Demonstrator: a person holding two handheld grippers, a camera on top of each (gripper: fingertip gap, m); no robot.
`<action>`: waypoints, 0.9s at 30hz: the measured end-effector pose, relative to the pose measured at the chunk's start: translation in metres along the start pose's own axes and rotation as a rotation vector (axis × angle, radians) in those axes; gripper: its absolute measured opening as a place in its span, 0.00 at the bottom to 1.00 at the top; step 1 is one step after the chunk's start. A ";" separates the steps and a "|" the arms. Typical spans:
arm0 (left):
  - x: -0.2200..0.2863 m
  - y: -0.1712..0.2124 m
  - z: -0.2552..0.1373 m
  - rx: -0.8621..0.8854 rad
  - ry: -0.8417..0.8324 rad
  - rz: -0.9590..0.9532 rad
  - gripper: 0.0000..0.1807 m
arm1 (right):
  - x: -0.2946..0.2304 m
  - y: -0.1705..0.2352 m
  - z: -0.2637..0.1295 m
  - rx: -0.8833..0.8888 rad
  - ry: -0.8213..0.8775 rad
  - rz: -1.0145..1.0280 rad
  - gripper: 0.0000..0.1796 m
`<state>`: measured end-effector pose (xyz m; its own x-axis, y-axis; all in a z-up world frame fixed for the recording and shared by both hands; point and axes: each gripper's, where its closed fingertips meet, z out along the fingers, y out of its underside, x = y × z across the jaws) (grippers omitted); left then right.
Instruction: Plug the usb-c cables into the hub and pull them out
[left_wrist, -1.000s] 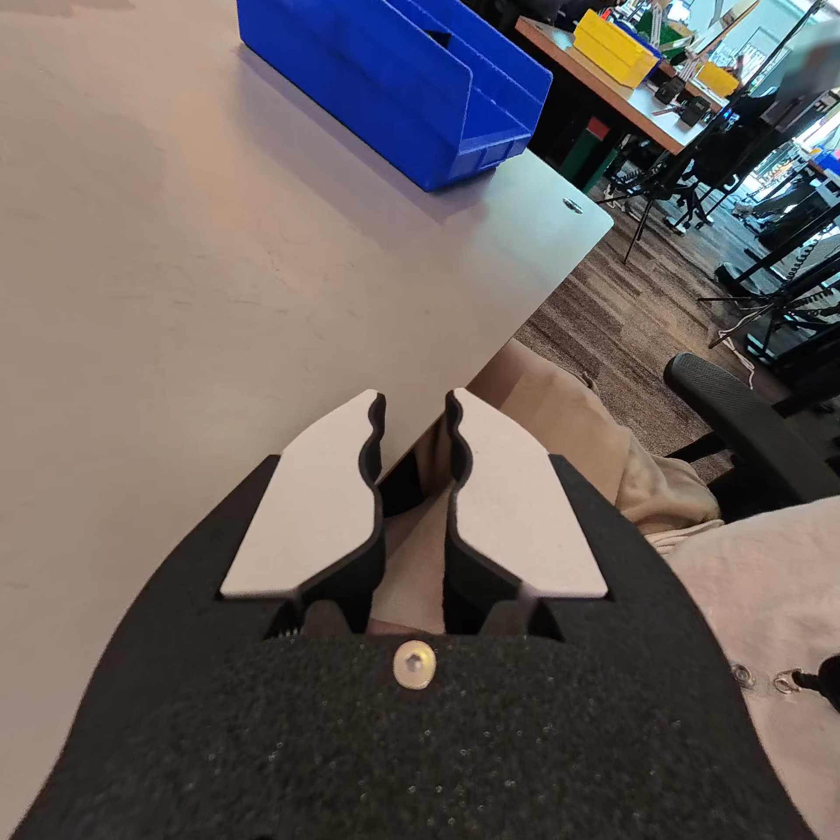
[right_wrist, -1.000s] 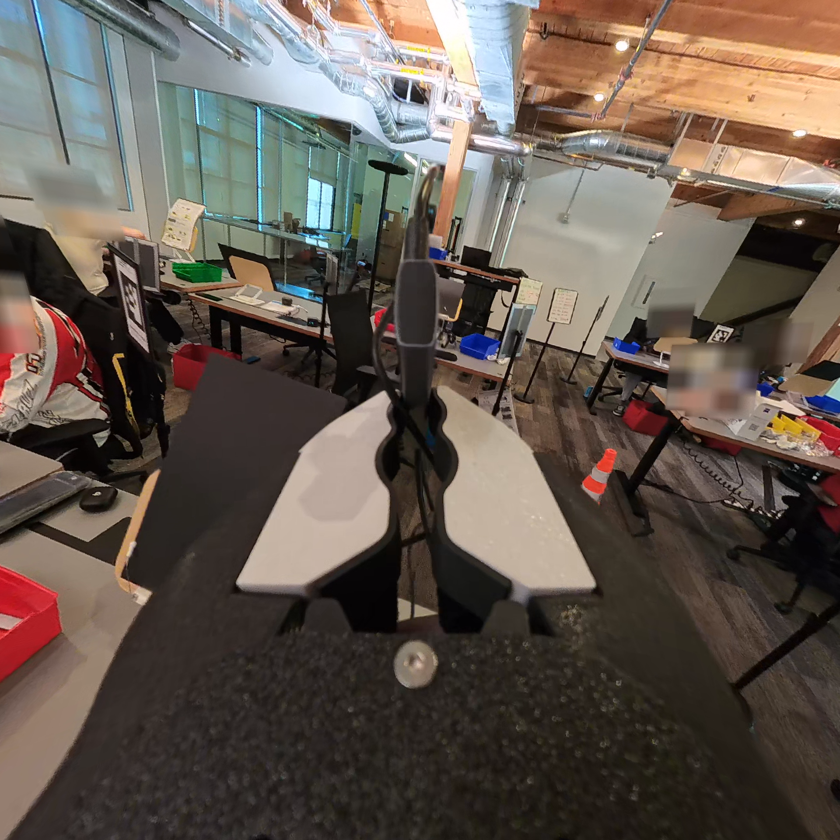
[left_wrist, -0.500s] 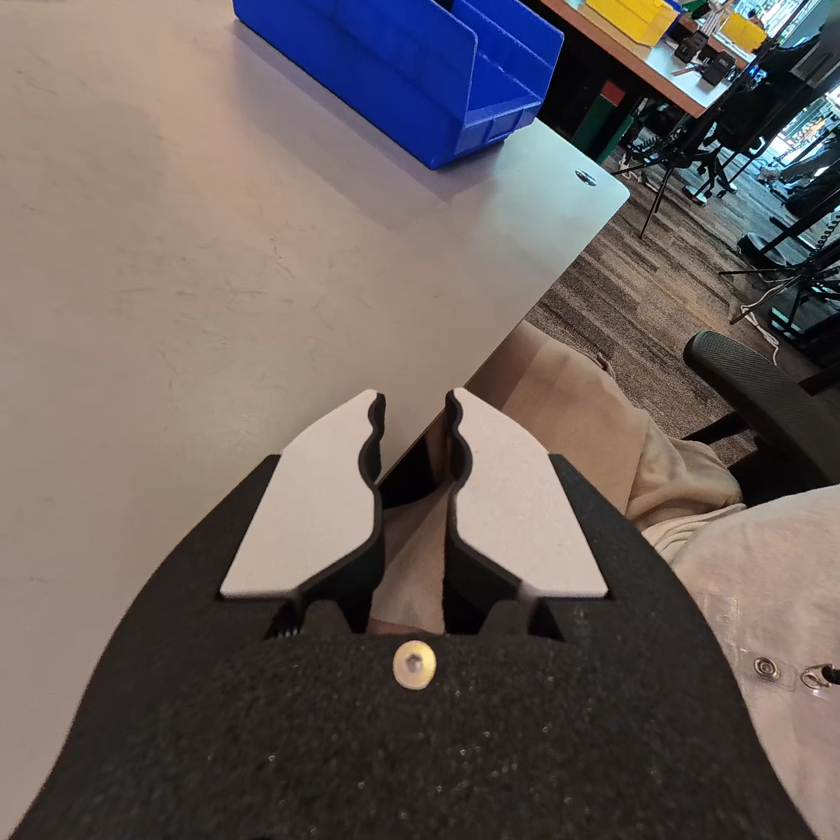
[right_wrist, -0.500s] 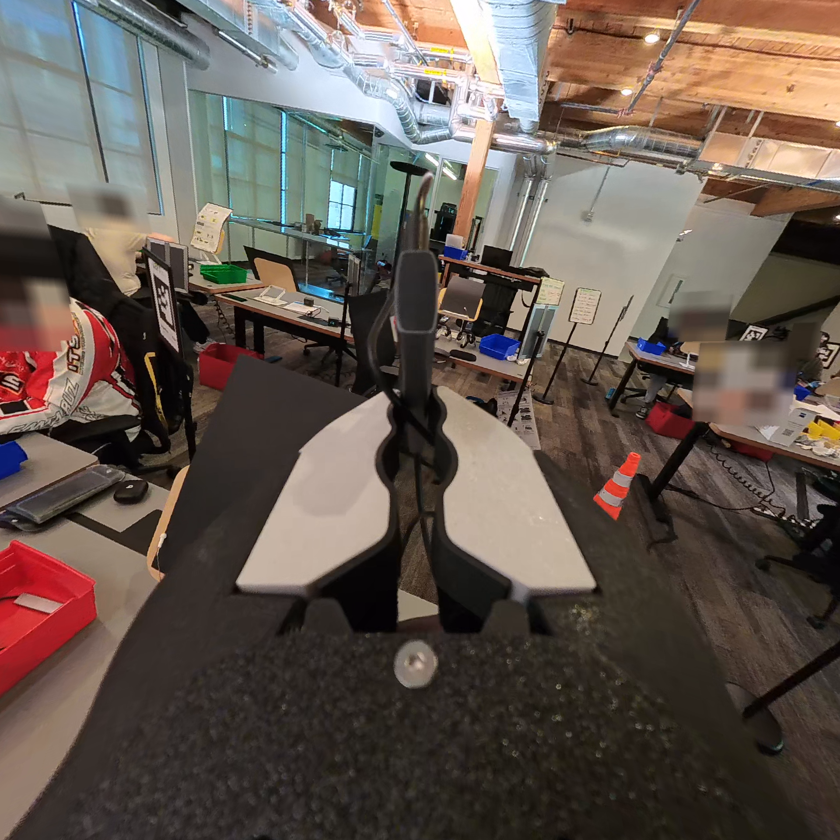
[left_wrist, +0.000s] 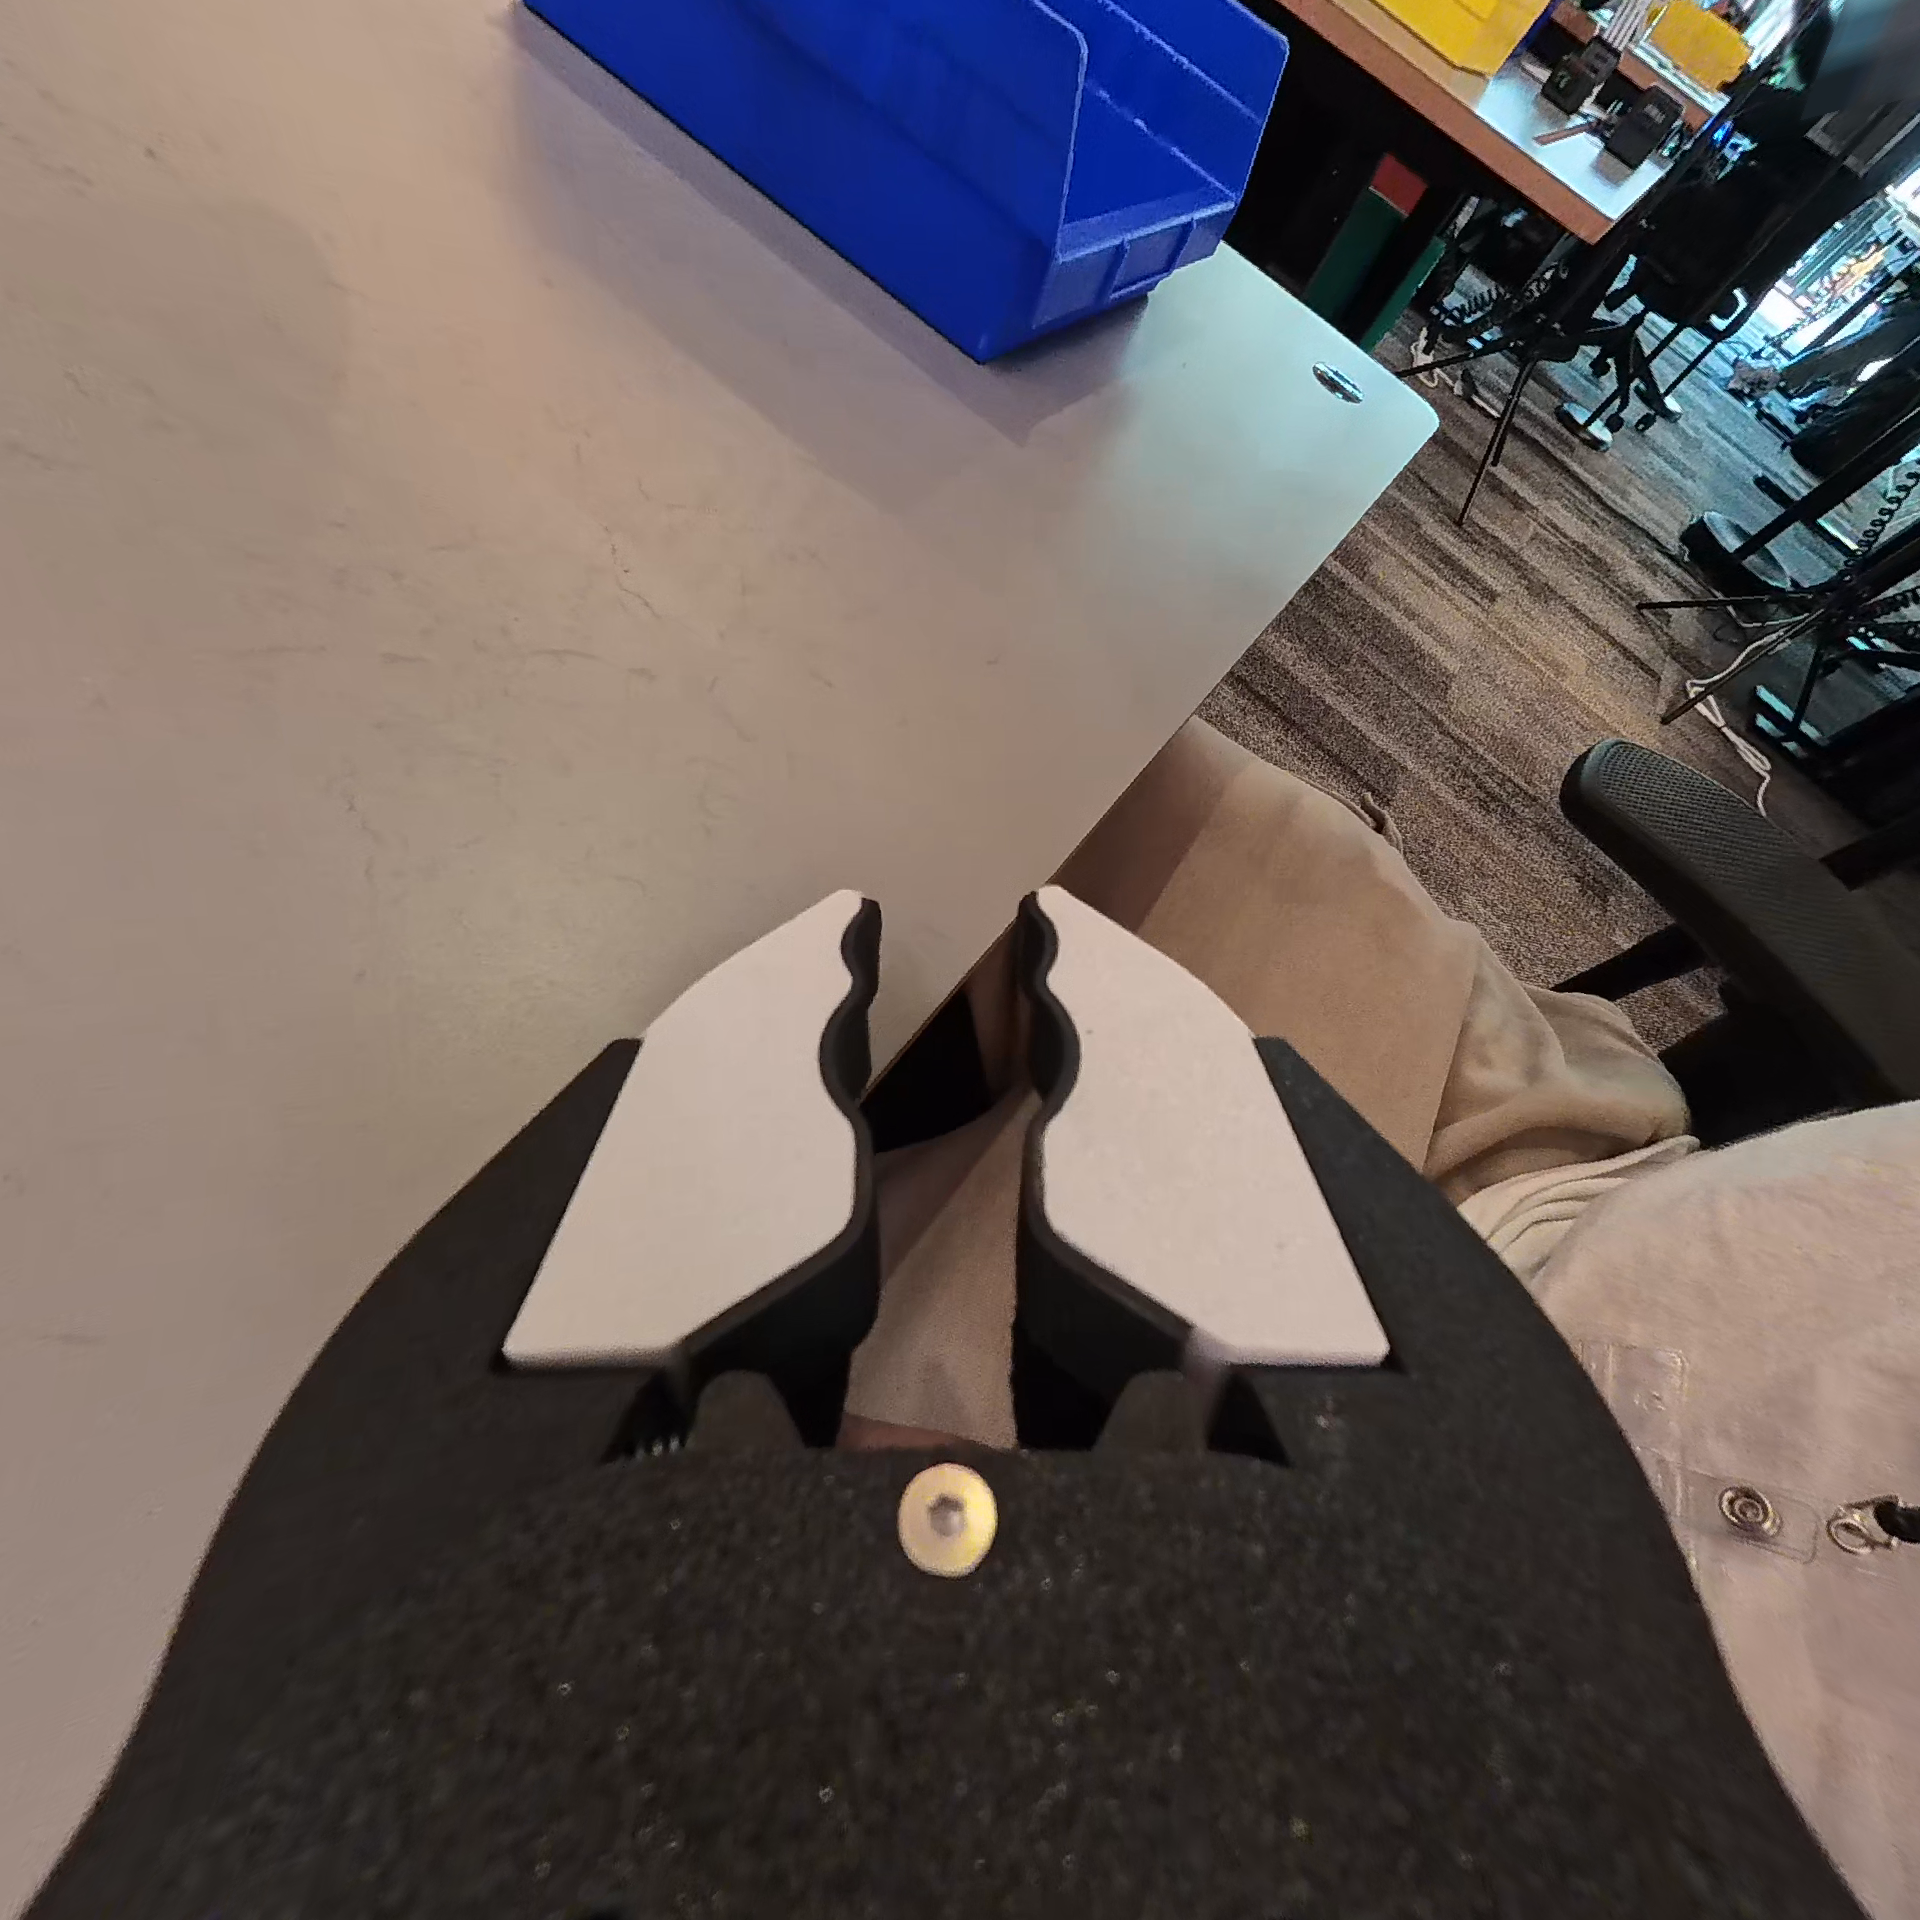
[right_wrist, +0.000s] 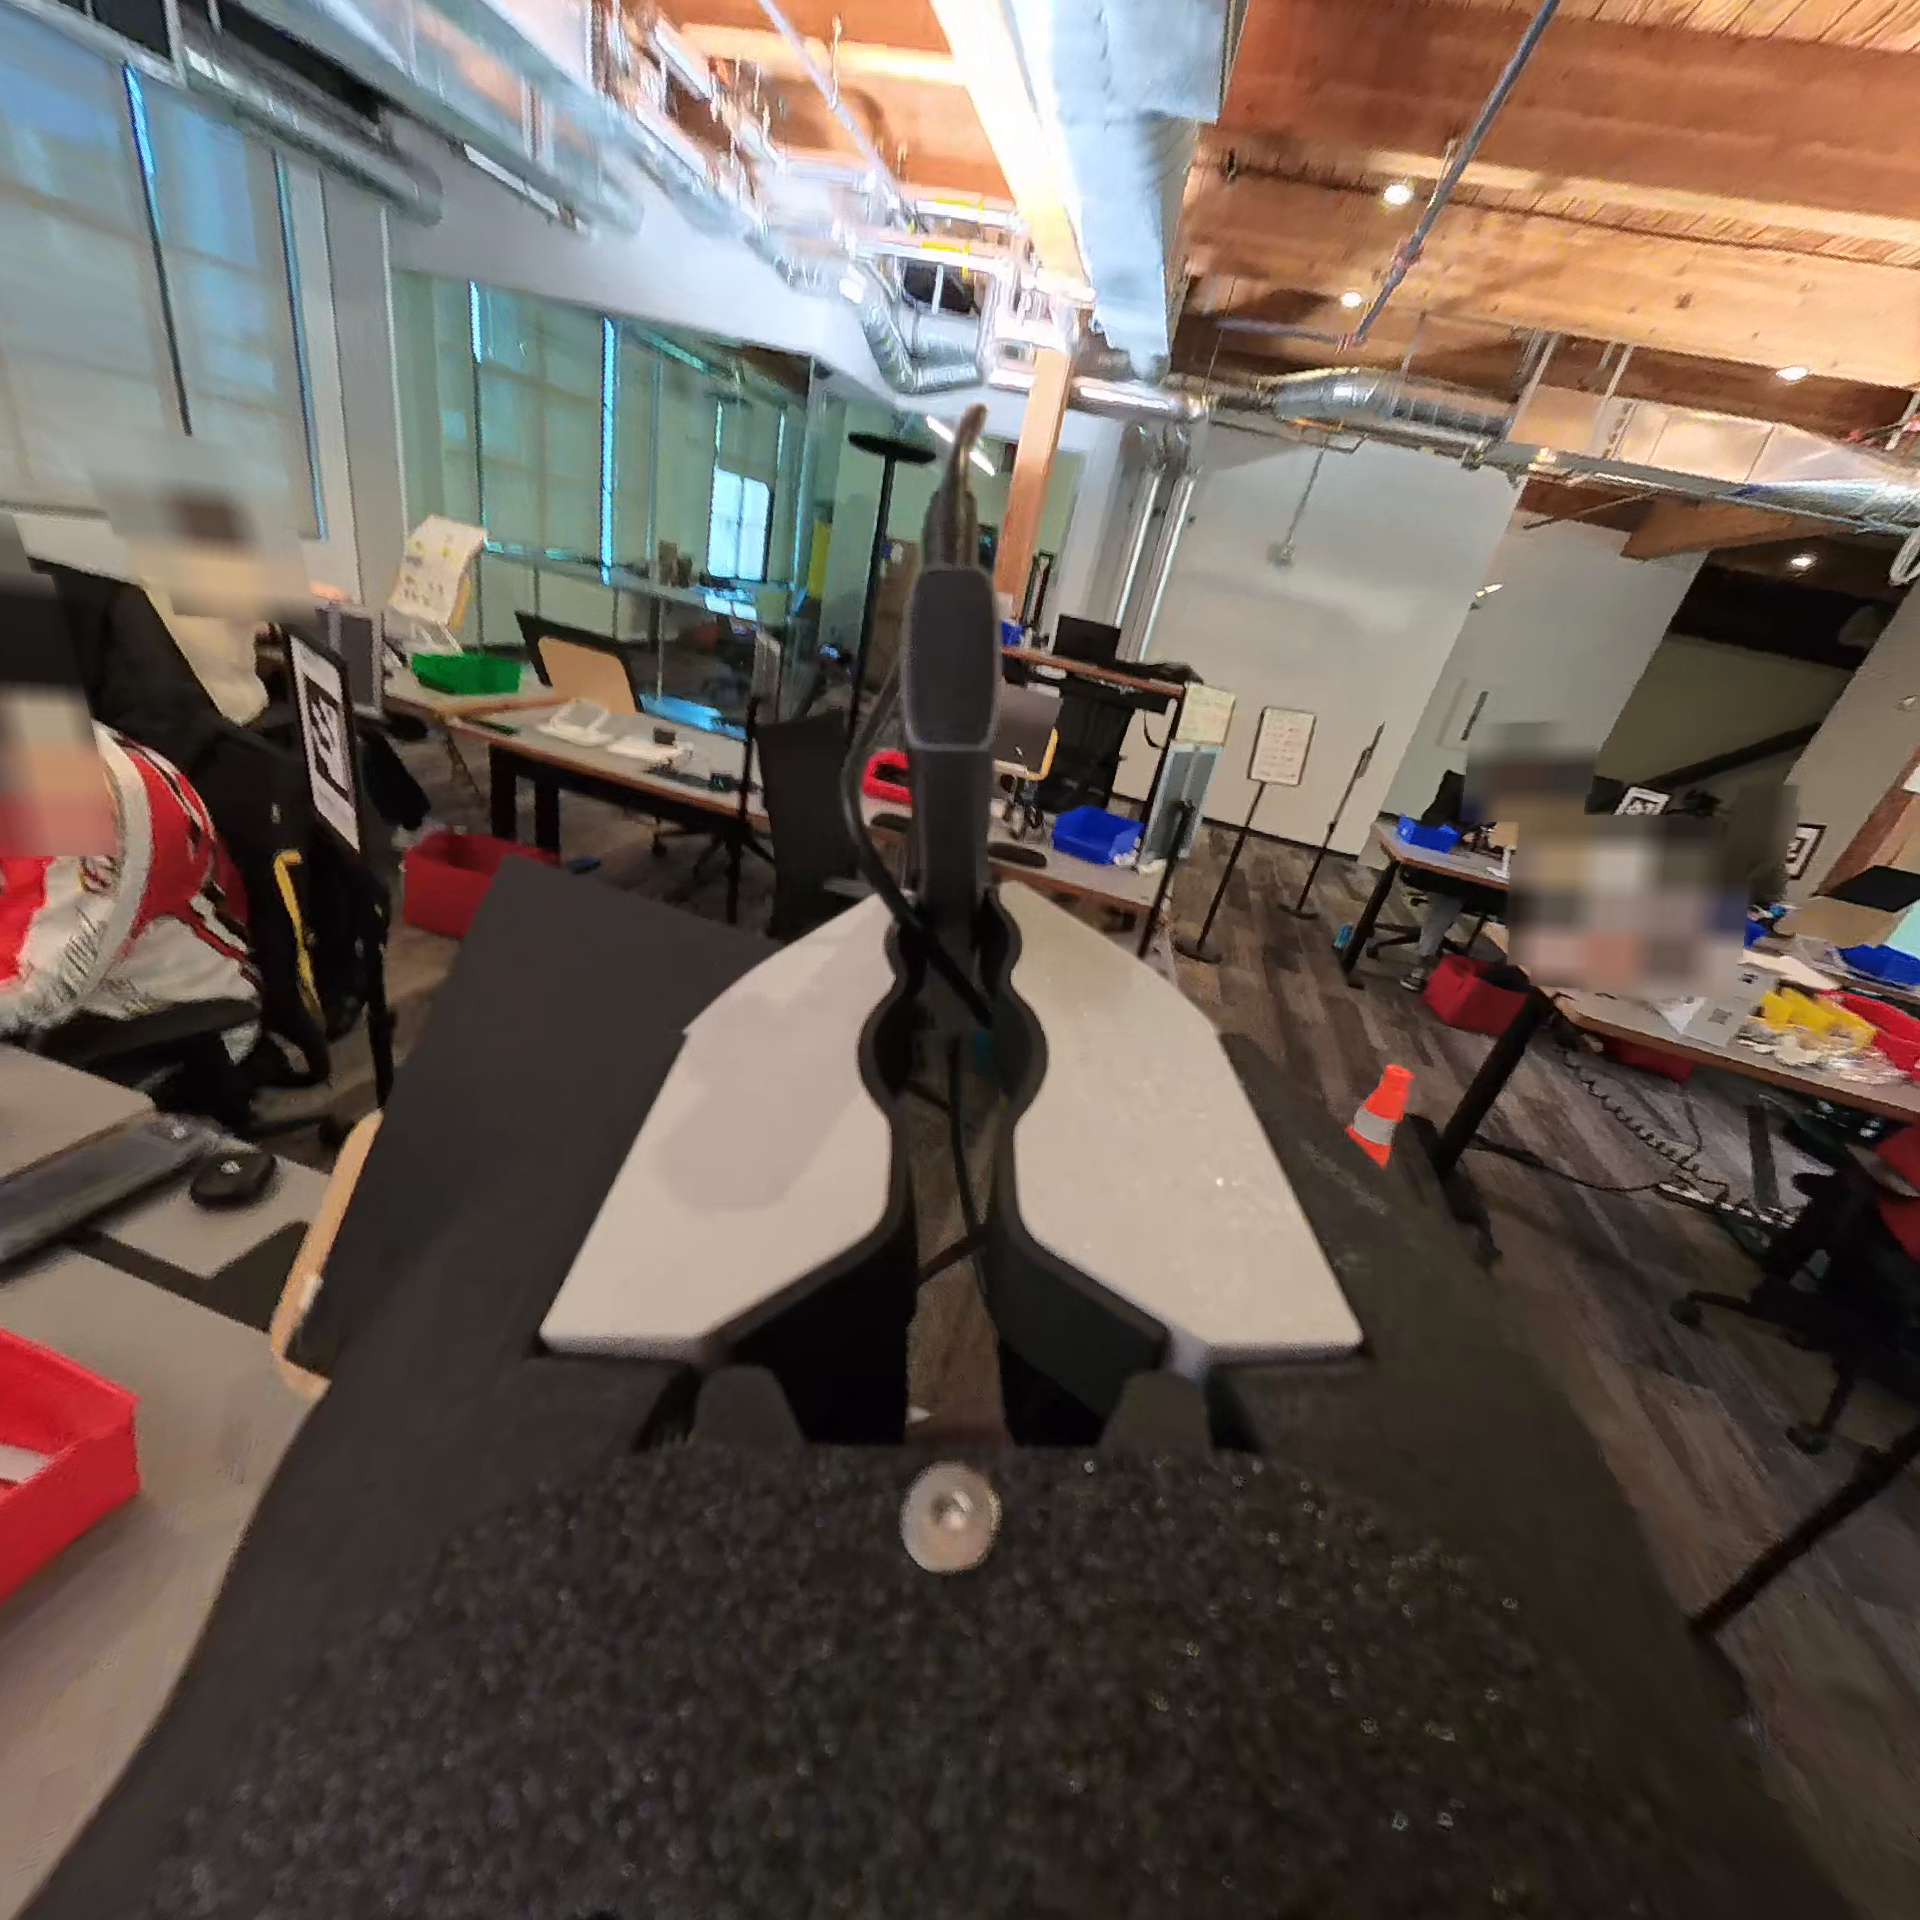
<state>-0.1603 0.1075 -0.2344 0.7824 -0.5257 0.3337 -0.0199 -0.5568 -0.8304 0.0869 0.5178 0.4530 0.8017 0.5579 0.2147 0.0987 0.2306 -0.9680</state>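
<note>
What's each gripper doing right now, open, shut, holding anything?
Left gripper: open, empty, over the table edge.
Right gripper: shut on the hub, raised off the table, thin cables trailing.

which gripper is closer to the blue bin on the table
Left, as far as these views show. The left gripper hangs over the near table edge, with the blue bin ahead across the table. The right gripper points out into the room; no bin shows near it.

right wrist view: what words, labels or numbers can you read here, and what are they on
Sign stands on the floor: printed pages, too small to read.
Poster by the window: too small and blurred to read.
Marker board at left: black-and-white pattern, no words.
Hub between the fingers: no marking visible.
</note>
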 end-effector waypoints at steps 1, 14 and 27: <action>0.000 0.000 0.000 -0.001 0.001 0.001 0.14 | -0.002 0.008 0.002 -0.019 0.004 -0.020 0.05; -0.001 0.002 0.001 -0.013 -0.001 0.002 0.14 | 0.016 0.029 0.004 -0.049 0.046 0.001 0.05; 0.002 0.002 0.002 -0.011 0.029 -0.021 0.14 | 0.024 -0.005 0.014 0.002 0.112 -0.007 0.05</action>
<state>-0.1573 0.1065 -0.2364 0.7645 -0.5319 0.3642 -0.0105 -0.5752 -0.8180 0.0974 0.5418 0.4645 0.8617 0.4641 0.2052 0.1029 0.2360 -0.9663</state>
